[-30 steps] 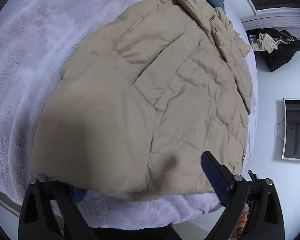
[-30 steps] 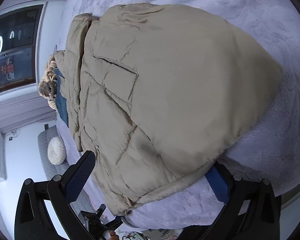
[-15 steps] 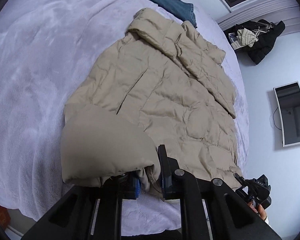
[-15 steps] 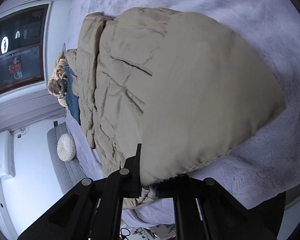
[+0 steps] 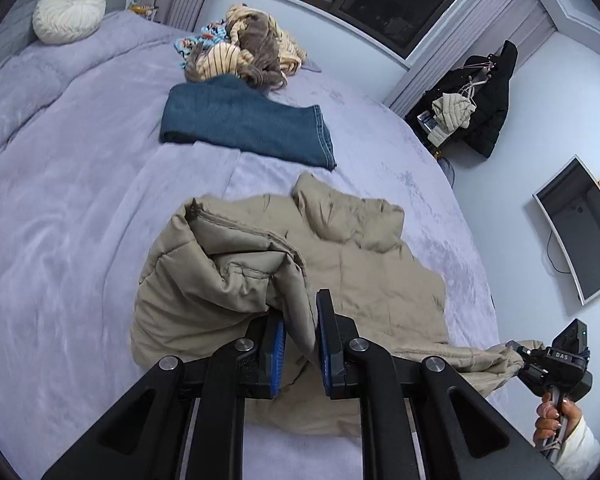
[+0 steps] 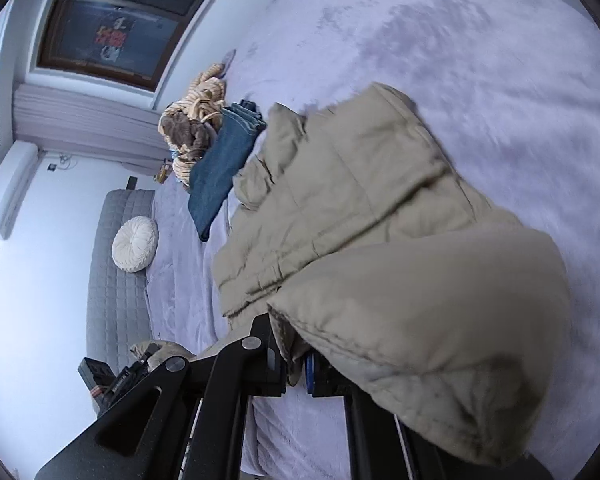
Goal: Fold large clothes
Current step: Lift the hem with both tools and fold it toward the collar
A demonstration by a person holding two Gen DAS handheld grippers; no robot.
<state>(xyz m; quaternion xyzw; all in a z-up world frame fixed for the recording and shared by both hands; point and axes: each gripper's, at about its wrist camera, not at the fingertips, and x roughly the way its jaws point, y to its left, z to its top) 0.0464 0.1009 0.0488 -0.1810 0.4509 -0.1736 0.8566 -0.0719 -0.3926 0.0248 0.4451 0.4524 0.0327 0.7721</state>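
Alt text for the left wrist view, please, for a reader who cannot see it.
The left tool is shut on the hem of a beige padded jacket, lifting it off a lilac bed cover. At the lower right, the right tool grips another corner of the hem. Beyond lie folded jeans and a heap of clothes.

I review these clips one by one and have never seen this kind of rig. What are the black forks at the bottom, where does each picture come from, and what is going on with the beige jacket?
No robot here: a person carries a two-finger gripper in each hand, each with a fisheye camera looking along its fingers. One picture comes from the left gripper, the other from the right gripper. Both are shut on the hem of the beige puffer jacket, lifting that end off the lilac bed cover. Beyond it lie folded jeans, a heap of striped clothes and a round white cushion.
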